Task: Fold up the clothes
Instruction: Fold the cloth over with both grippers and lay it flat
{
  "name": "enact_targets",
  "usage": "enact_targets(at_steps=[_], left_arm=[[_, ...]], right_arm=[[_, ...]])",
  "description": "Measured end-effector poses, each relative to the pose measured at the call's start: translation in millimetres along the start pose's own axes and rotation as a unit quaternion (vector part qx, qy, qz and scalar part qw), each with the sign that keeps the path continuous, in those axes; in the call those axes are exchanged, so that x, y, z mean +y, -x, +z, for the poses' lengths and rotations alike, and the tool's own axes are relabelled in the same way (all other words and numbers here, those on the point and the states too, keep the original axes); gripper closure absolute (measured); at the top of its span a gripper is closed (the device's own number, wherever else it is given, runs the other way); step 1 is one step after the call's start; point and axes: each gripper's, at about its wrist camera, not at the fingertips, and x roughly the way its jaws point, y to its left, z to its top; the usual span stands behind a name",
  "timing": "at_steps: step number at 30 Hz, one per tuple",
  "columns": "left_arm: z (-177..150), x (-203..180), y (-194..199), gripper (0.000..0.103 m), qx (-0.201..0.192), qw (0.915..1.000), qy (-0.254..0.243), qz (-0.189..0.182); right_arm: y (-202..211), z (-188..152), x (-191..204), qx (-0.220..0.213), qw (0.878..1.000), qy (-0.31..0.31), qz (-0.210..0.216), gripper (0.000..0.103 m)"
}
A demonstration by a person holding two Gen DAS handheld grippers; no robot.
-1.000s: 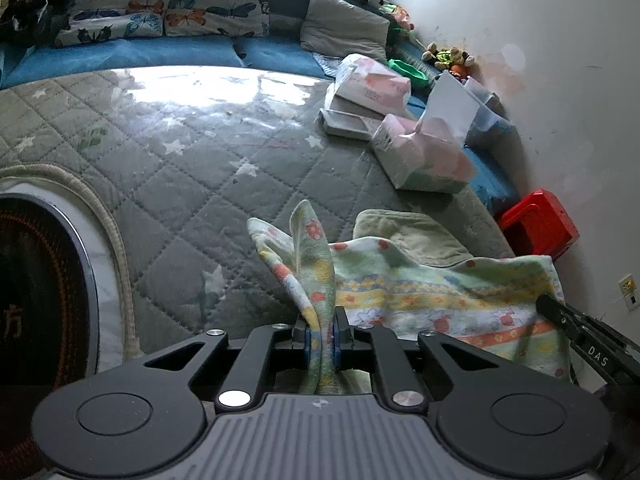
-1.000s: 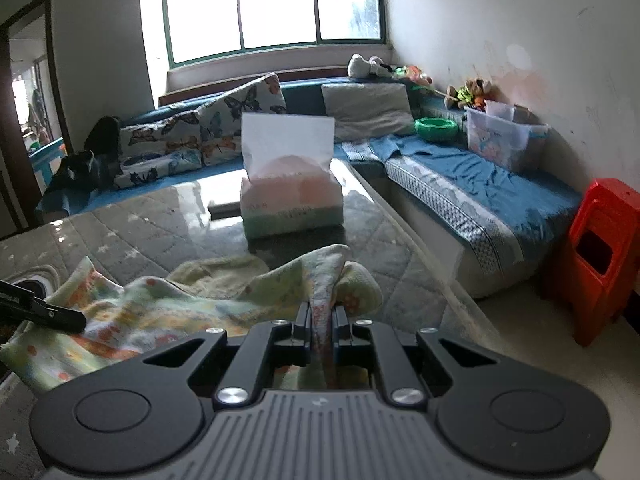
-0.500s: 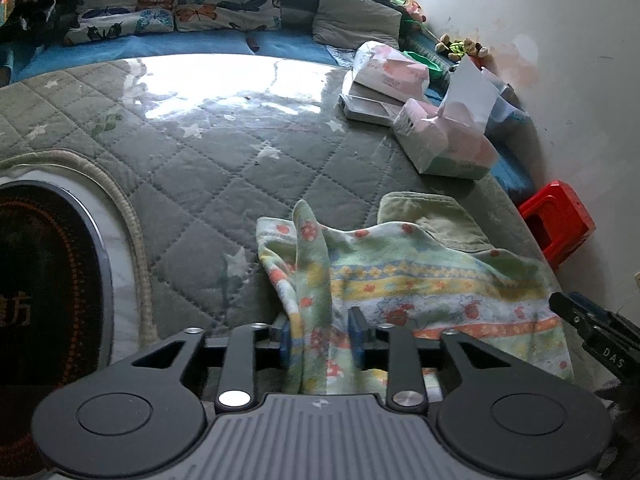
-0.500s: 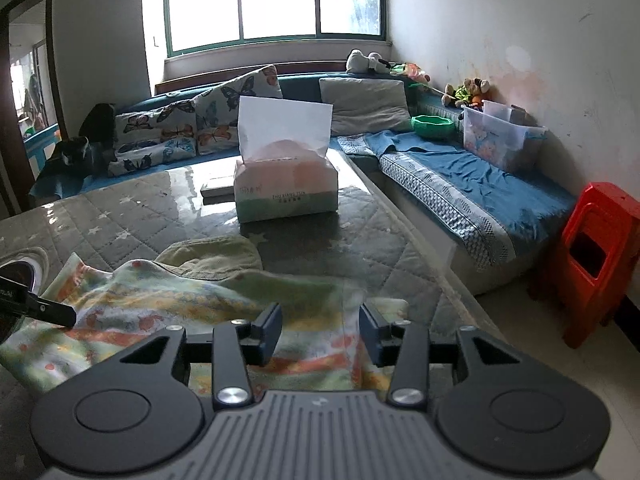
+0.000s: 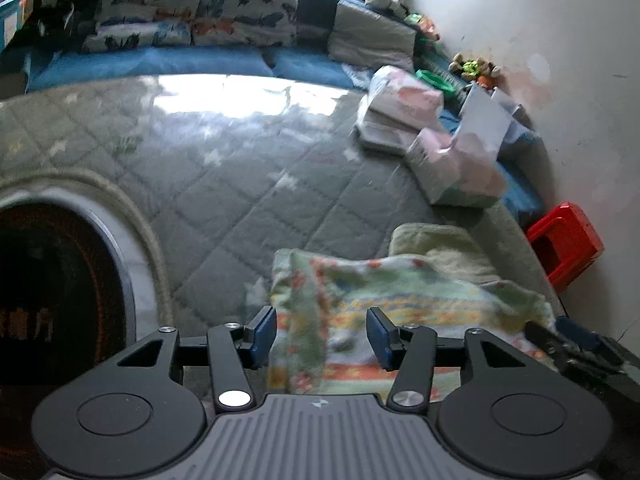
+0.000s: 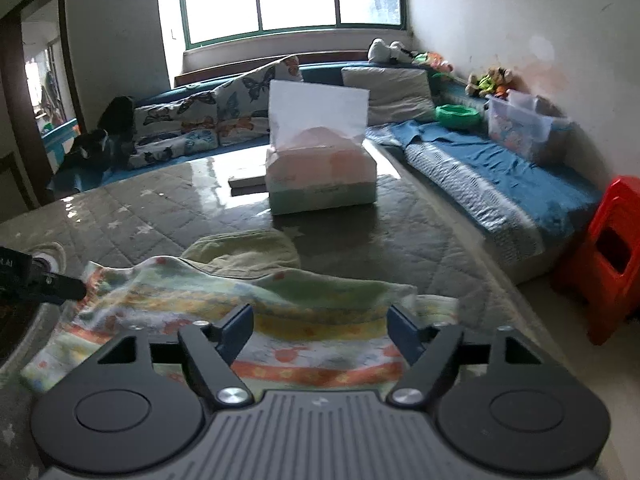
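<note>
The patterned cloth (image 5: 404, 304) is lying spread on the grey quilted table cover (image 5: 224, 184), at its near edge, and everything else is best placed from this cloth. The left gripper (image 5: 321, 334) is hanging over the cloth's left end with its jaws parted; they have just been opening, and a raised ridge of the fabric is standing between the blue pads without either pad pressing on it. The right gripper (image 6: 320, 330) is hovering over the cloth's right end with its jaws spread wider; they too have just been opening, and the cloth is lying flat beneath them, gripped by neither finger. In the left wrist view the tip of the right gripper is showing at the cloth's right end, and in the right wrist view the tip of the left gripper is showing dark at the cloth's left end.

A pale green folded cloth (image 6: 244, 252) is lying just behind the patterned cloth, partly tucked under its far edge. Farther back from the cloth, a tissue box (image 6: 320, 180) is standing on the table cover with a white sheet sticking up. To the right of the cloth, off the table, a red plastic stool (image 6: 608, 256) is standing on the floor
</note>
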Motion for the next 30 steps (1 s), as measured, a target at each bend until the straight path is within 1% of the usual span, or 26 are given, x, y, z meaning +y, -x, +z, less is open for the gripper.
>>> enact_targets(at_steps=[3,6,10,13,17,19,23,30], left_arm=[[4,-10,0,0.05,-0.005,0.9998,-0.008,-0.019],[6,-21,-6,0.051,-0.002,0.999,-0.015,-0.041],[8,-32,-19,0.052,0.008,0.9977,-0.019,-0.064],[11,-36,-31,0.052,0.016,0.9974,-0.013,-0.069],[12,-38,-48,0.052,0.025,0.9974,-0.008,-0.068],[12,-38,-53,0.051,0.026,0.9974,-0.007,-0.066],[13,-38,-58,0.05,0.024,0.9977,-0.006,-0.063],[11,-36,-46,0.05,0.016,0.9975,-0.015,-0.067]], right_arm=[[-7,1,5,0.004,1.0,0.006,0.006,0.027],[-13,2,8,0.008,1.0,0.011,0.013,0.023],[-23,3,8,0.017,1.0,0.005,0.015,0.021],[-29,3,6,0.021,1.0,-0.003,0.014,0.019],[-36,3,6,0.024,1.0,-0.004,0.02,0.007],[-38,3,6,0.023,1.0,-0.005,0.021,0.006],[-42,5,7,0.022,0.999,-0.012,0.022,0.0],[-41,6,10,0.019,1.0,-0.02,0.011,0.0]])
